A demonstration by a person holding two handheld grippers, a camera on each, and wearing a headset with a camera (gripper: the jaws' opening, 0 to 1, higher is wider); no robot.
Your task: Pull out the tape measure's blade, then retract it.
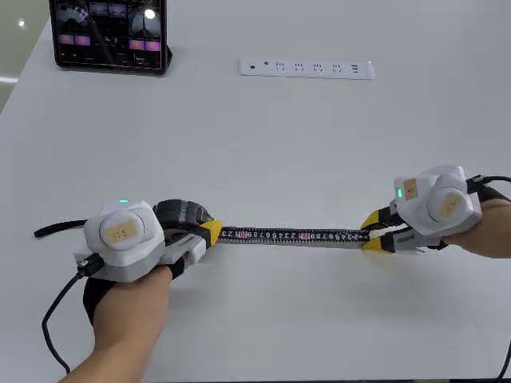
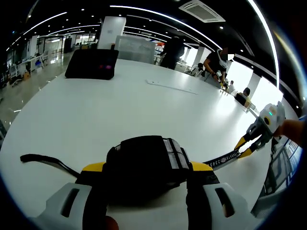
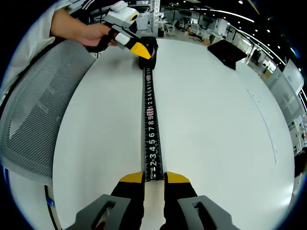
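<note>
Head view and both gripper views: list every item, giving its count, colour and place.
Tape measure case: one, black, clamped by the left gripper.
Steel blade with white numerals: one, black, stretched from the case to the right gripper.
Plastic power strip: one, white, far side of the table.
Tablet with lit screen: one, black, standing far left.
Strap: one, black, left of the case.
Mesh chair: one, grey, beside the table.
Table: one, white.
Grippers: two, white with yellow tips, both shut.
Left hand, right hand: two, each holding a gripper.
</note>
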